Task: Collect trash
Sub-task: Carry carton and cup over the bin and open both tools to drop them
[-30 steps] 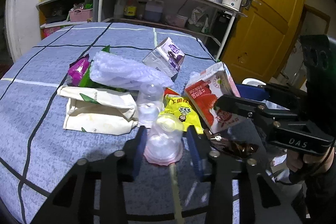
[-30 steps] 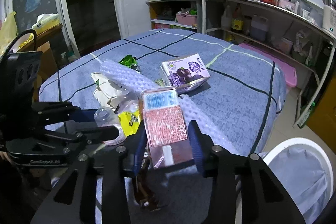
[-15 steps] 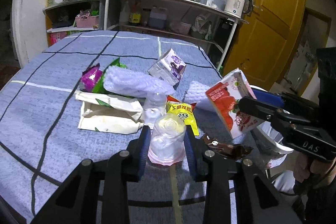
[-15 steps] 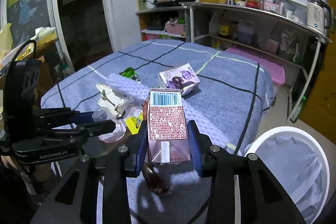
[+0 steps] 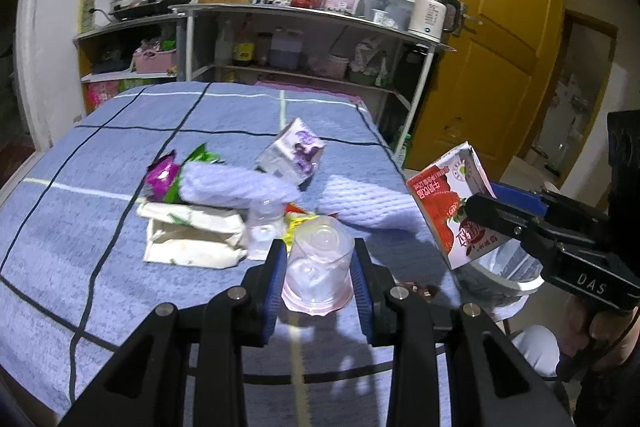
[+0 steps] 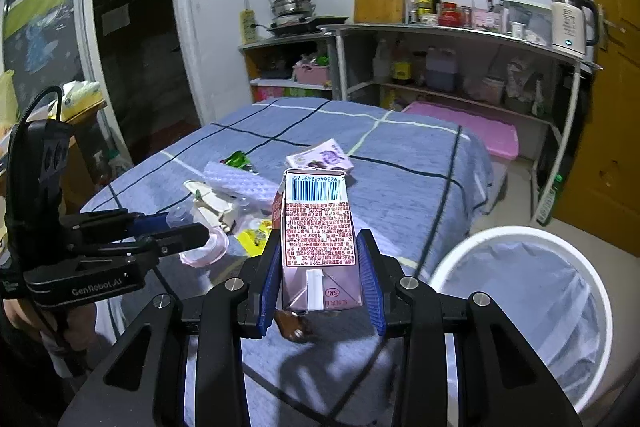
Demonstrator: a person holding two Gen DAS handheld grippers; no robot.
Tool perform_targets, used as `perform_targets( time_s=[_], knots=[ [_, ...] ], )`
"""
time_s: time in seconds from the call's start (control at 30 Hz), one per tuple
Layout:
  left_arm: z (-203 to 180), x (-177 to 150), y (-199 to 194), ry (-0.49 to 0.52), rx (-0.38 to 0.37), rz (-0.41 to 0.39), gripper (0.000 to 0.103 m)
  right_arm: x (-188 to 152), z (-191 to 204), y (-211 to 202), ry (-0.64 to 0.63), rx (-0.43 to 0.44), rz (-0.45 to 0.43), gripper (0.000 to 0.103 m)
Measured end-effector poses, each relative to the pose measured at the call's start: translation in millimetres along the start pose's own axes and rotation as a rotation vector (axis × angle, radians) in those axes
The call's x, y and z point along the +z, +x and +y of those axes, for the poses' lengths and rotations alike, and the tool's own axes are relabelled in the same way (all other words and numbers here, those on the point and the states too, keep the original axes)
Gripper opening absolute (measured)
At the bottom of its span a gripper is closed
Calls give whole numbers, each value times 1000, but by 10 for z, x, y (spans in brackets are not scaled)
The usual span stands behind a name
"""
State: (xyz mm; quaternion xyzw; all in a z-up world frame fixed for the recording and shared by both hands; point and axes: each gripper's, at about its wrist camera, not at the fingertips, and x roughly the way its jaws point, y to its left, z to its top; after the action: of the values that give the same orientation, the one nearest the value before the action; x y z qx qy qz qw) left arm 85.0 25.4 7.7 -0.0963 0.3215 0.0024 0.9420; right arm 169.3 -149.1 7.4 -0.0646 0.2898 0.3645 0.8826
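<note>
Carry step judged in hand. A clear plastic cup [image 5: 318,269] is clamped in the left gripper [image 5: 319,273] above the blue-clothed table [image 5: 100,227]. A red milk carton [image 6: 318,241] is clamped in the right gripper [image 6: 320,275], near the lined white bin [image 6: 524,307]. Next: each item is to be brought over the bin opening and released.

Table under a blue checked cloth [image 5: 120,131], purple carton [image 5: 294,157] on its side, foam sleeves [image 5: 236,187], white paper bag [image 5: 192,239], yellow wrapper [image 6: 254,235], brown wrapper [image 6: 294,327] near the edge.
</note>
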Motion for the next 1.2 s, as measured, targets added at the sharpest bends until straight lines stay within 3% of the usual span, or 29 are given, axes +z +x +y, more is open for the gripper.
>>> perform_targets(
  time_s=[0.73, 1.2],
  knots=[
    [-1371, 273, 621, 196, -243, 69, 33, -534, -1097, -647, 227, -246, 10, 38],
    [-1687, 235, 1027, 221, -305, 158, 34, -747, -1489, -506, 285, -303, 88, 38]
  ],
)
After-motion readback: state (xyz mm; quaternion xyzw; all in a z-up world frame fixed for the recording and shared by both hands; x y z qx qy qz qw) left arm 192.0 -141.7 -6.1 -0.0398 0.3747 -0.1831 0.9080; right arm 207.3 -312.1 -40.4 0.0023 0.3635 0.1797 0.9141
